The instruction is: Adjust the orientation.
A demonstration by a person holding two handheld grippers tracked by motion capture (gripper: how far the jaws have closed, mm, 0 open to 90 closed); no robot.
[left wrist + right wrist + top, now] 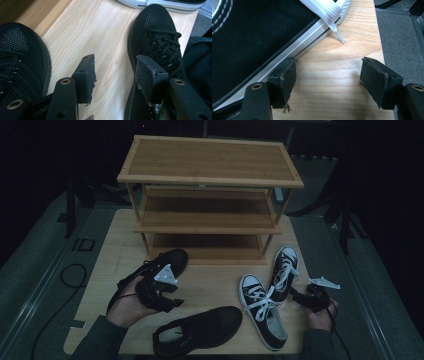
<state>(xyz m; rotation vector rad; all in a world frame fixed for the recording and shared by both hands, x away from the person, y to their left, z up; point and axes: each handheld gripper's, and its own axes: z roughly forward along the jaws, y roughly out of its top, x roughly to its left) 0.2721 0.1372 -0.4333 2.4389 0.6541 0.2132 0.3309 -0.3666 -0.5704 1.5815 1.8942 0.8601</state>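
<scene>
The left gripper (115, 75) hangs with jaws spread and empty between two black mesh shoes; the near one (155, 47) lies against its right finger (147, 75). Centring over the collar would help. The right gripper (328, 82), also spread, sits beside the canvas sneaker (249, 37).

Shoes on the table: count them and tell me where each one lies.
4. One black mesh shoe by the left gripper, one black mesh shoe at the near edge, two black-and-white sneakers beside the right gripper. None on the shelf rack.
</scene>
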